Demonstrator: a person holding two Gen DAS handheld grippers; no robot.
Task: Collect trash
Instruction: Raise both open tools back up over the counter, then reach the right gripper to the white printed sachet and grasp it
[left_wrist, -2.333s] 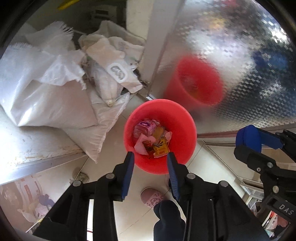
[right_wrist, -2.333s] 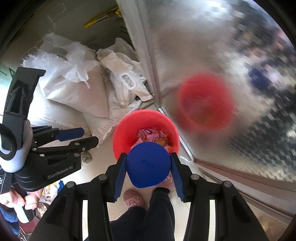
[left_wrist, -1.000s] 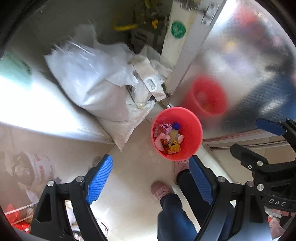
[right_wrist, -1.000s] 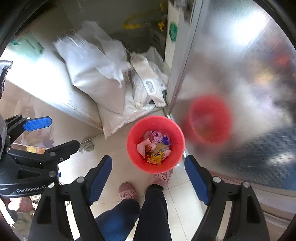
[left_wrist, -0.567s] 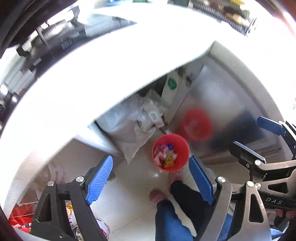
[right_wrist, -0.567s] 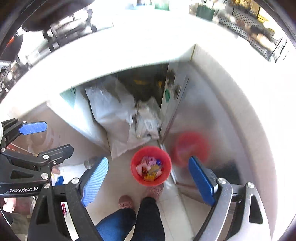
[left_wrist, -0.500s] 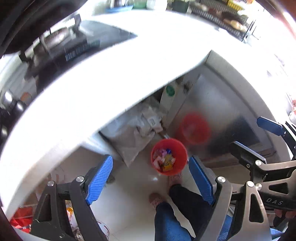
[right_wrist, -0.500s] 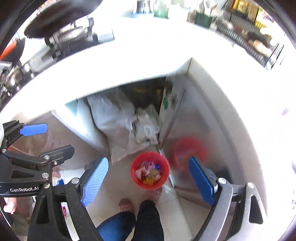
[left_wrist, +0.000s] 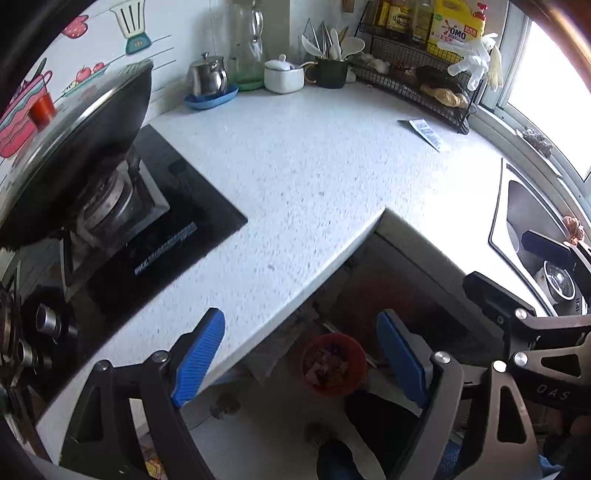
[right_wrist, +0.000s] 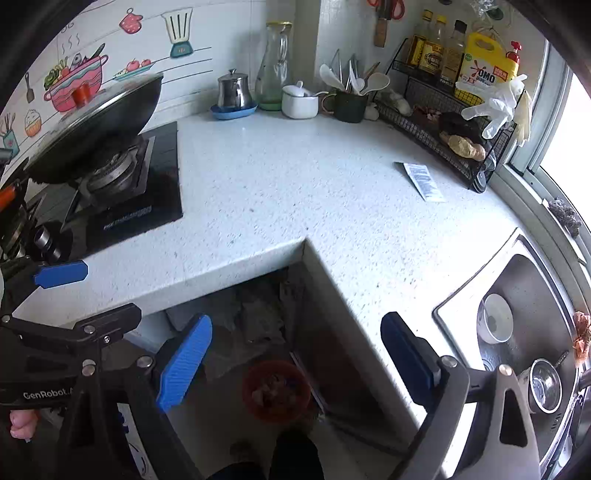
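Observation:
A red trash bucket (left_wrist: 333, 363) with wrappers in it stands on the floor below the counter corner; it also shows in the right wrist view (right_wrist: 276, 392). A white sachet (left_wrist: 425, 134) lies flat on the white counter (left_wrist: 295, 177) near the wire rack, and it shows in the right wrist view (right_wrist: 423, 181) too. My left gripper (left_wrist: 298, 355) is open and empty, high above the counter edge. My right gripper (right_wrist: 295, 358) is open and empty, above the counter's inner corner.
A gas hob (right_wrist: 122, 192) with a lidded wok (right_wrist: 96, 122) is at the left. A kettle (right_wrist: 233, 92), jug, sugar pot and utensil cup line the back wall. A wire rack (right_wrist: 450, 129) with bottles is at back right. A sink (right_wrist: 524, 332) holds bowls at the right.
Both grippers have risen from the floor-level bucket to above the counter. The right gripper has let go of the blue cap, which now lies in the bucket. Both jaws have opened wide.

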